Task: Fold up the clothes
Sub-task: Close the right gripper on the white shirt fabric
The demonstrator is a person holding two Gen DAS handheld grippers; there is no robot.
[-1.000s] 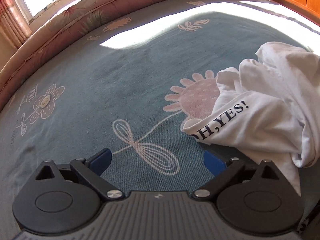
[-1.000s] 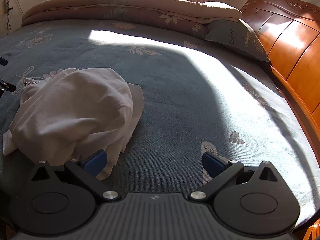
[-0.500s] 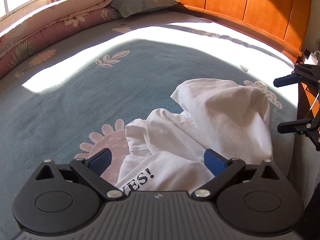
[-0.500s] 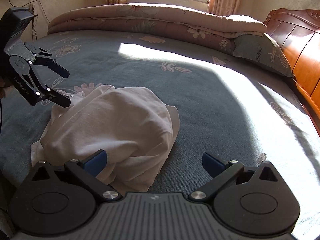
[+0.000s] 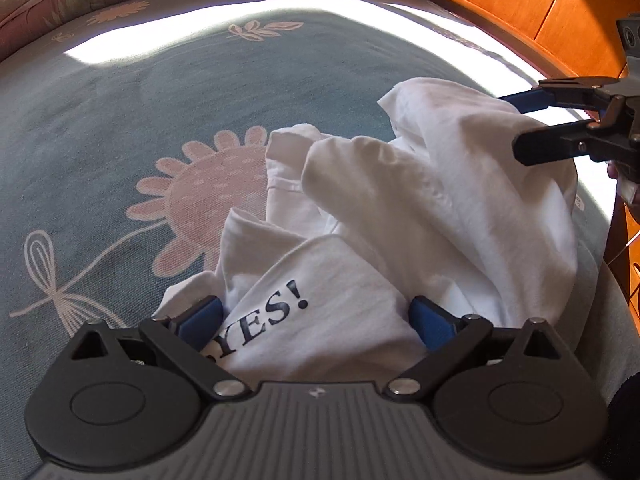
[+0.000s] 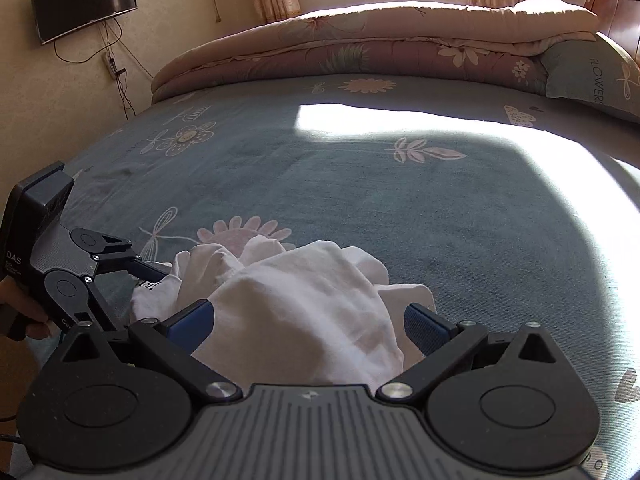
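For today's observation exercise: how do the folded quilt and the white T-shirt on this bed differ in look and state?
The quilt is pink and cream with a floral print; the T-shirt is white with dark lettering reading YES!. The quilt lies folded along the far edge of the bed; the T-shirt sits crumpled in a heap between both open grippers. Both rest on the blue floral sheet.

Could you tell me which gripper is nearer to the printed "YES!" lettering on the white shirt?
Left. The left gripper is open with the "YES!" lettering between its fingers; the right gripper is open over the plain far side of the white shirt.
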